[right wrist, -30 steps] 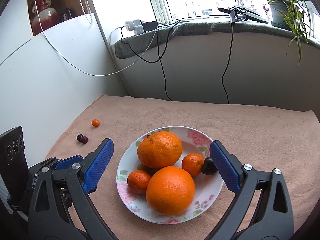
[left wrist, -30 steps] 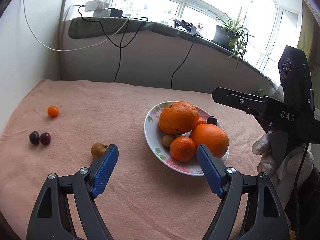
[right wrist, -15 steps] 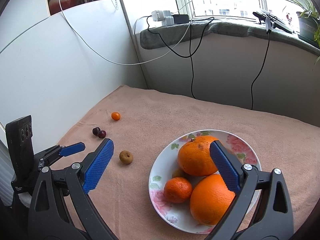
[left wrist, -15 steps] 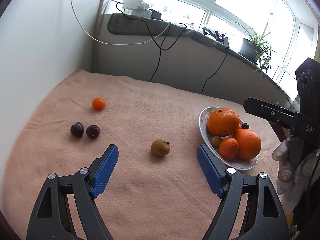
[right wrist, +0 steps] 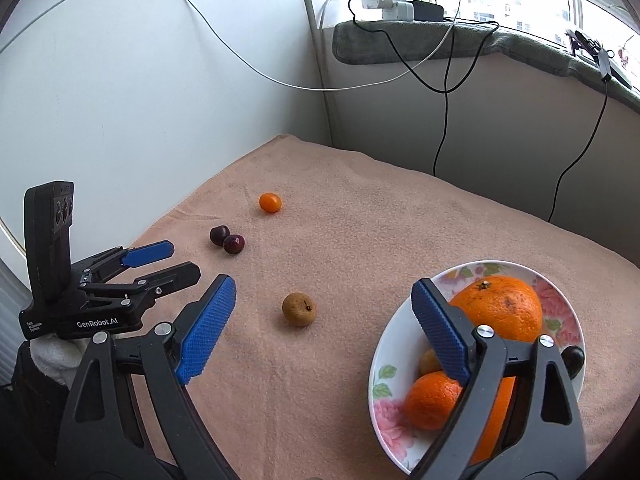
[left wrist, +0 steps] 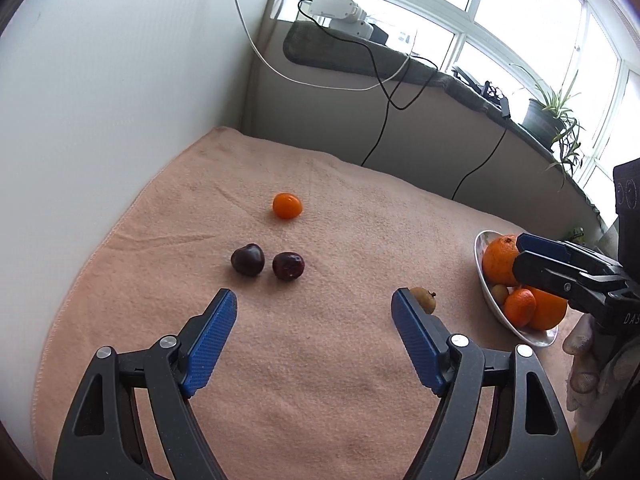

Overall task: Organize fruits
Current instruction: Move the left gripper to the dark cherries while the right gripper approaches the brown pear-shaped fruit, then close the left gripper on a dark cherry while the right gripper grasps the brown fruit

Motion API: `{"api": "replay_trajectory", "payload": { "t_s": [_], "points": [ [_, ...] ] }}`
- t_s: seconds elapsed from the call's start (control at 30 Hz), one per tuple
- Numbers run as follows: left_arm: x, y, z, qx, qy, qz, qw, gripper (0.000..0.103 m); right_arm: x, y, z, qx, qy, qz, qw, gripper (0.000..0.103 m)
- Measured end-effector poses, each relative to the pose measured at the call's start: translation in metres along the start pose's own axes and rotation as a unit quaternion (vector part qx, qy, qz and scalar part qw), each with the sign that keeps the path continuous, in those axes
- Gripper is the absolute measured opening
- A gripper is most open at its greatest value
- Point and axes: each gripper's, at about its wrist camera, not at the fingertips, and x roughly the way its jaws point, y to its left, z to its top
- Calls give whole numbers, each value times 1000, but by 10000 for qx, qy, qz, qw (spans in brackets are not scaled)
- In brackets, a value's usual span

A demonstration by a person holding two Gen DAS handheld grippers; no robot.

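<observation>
While both tongs stand spread and empty | left tongs (left wrist: 314,310) above peach towel-covered counter (left wrist: 340,380), near two dark cherries (left wrist: 266,261) | right tongs (right wrist: 323,306) over small brown fruit (right wrist: 298,309) beside floral plate (right wrist: 380,376) of oranges.

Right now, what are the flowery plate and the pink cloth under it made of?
The plate looks like glazed ceramic or porcelain: glossy white with printed pink flowers and a smooth rim, though it could be melamine. The cloth looks like soft terry towel: a fuzzy, matte nap with gentle wrinkles and a stitched hem.
</observation>
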Motion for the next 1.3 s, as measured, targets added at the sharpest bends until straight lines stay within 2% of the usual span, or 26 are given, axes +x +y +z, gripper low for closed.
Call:
{"api": "replay_trajectory", "payload": {
  "t_s": [0.1, 0.27, 0.33, 0.43, 0.53, 0.8, 0.9, 1.07, 1.3],
  "points": [
    [4, 12, 4, -115, 9, 16, 9999, 76, 11, 3, -2, -35, 152, 78, 9998, 84],
    [13, 30, 11, -250, 3, 105, 9996, 59, 25, 7, -5, -137, 367, 145, 9991, 71],
    [17, 35, 13, -268, 11, 157, 9995, 49, 30, 10, -6, -190, 437, 173, 9987, 63],
    [24, 38, 15, -256, 74, 231, 9994, 38, 36, 12, -6, -268, 517, 173, 9982, 57],
    [30, 40, 17, -271, 146, 234, 9993, 37, 42, 14, -5, -316, 591, 208, 9975, 50],
    [43, 40, 20, -233, 300, 297, 9988, 33, 55, 18, -7, -492, 756, 201, 9957, 49],
    [45, 39, 21, -198, 331, 318, 9988, 33, 62, 19, -8, -519, 830, 197, 9950, 44],
    [54, 37, 23, -120, 456, 336, 9983, 32, 68, 18, -11, -550, 897, 200, 9942, 43],
    [61, 38, 24, -137, 552, 257, 9980, 25, 75, 19, -16, -670, 1026, 175, 9923, 39]
  ]
}}
